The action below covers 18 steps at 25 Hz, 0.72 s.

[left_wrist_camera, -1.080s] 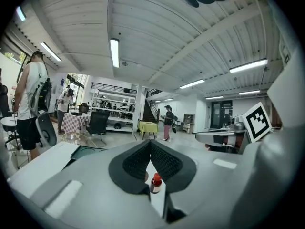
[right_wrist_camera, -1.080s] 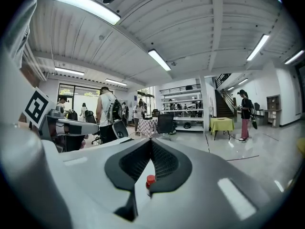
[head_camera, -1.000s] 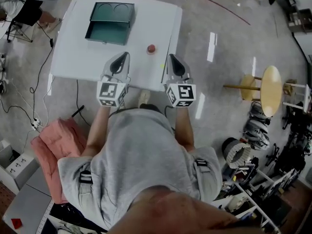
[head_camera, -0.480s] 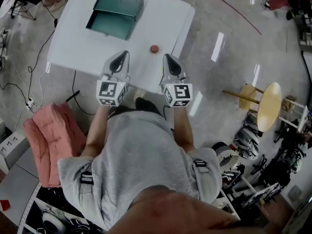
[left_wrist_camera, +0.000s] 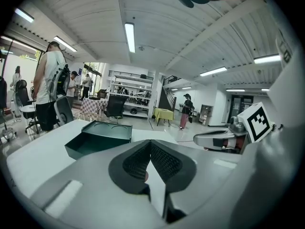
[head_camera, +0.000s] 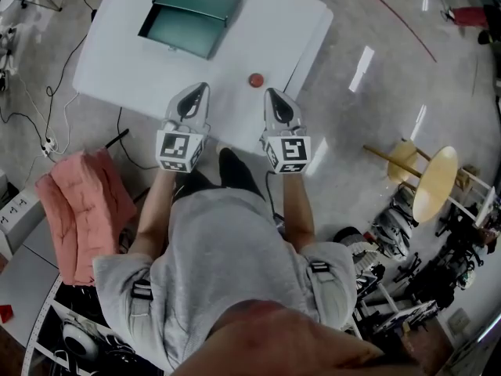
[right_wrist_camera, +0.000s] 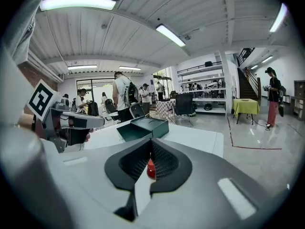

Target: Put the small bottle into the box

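A small red bottle (head_camera: 255,80) stands on the white table (head_camera: 117,61) near its front edge. The dark green box (head_camera: 192,14) lies open at the far side, its lid tipped back. My right gripper (head_camera: 271,95) is shut and empty, just right of and short of the bottle, apart from it. In the right gripper view the bottle (right_wrist_camera: 150,167) shows through the gap below the closed tips of the right gripper (right_wrist_camera: 151,143), with the box (right_wrist_camera: 143,128) beyond. My left gripper (head_camera: 196,92) hovers over the front edge, shut and empty. The left gripper view shows the box (left_wrist_camera: 100,137) ahead-left of the left gripper (left_wrist_camera: 150,143).
A pink cushion (head_camera: 78,210) and cables (head_camera: 31,116) lie on the floor at the left. A round wooden stool (head_camera: 434,182) stands at the right, with cluttered gear (head_camera: 407,288) behind it. People (left_wrist_camera: 47,89) stand beyond the table.
The head view has swung, so the table sits higher and further right in it. The right gripper now stands closer to the bottle. Both grippers stay shut.
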{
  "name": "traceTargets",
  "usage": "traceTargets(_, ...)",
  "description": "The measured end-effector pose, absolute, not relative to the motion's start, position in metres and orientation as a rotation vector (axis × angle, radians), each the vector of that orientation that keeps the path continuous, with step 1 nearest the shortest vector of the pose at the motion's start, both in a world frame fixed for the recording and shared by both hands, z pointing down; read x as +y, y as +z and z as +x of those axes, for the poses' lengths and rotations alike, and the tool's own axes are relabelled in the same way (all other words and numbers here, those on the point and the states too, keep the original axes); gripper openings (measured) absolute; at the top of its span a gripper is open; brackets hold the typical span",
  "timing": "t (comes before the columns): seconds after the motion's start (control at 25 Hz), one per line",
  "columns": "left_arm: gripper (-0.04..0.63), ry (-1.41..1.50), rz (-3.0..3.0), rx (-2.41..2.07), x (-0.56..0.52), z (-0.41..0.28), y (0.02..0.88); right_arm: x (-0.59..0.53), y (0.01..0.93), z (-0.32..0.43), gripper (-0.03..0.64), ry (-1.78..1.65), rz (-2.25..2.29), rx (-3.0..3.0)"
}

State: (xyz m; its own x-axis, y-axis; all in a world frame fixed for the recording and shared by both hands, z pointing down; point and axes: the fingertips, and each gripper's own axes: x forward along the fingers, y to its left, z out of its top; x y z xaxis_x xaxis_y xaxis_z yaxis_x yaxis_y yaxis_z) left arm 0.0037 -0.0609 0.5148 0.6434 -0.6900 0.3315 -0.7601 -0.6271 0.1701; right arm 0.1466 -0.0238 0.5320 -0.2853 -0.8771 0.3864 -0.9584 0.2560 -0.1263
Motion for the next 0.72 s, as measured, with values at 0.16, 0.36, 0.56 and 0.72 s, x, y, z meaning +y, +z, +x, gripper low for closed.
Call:
traceTargets(0.16, 0.012, 0.367, 2.55, -1.158, -0.063, 0.002, 0.531, -0.027, 0.553, 0.143, 0.005, 0.529, 1.688, -2.278)
traceTargets(0.36, 0.012, 0.398, 2.547, -1.136, -0.063, 0.008, 0.543, -0.031, 0.567, 0.142, 0.019, 0.544, 1.655, -2.283)
traceTargets(0.56, 0.012, 0.409, 2.534, -1.133, -0.06, 0.006, 0.549, -0.035, 0.577, 0.137, 0.145, 0.532, 1.623, -2.29)
traceTargets(0.72, 0.012, 0.413, 2.522, -1.139, -0.06, 0.006, 0.552, -0.04, 0.587, 0.138, 0.21, 0.531, 1.597, -2.276)
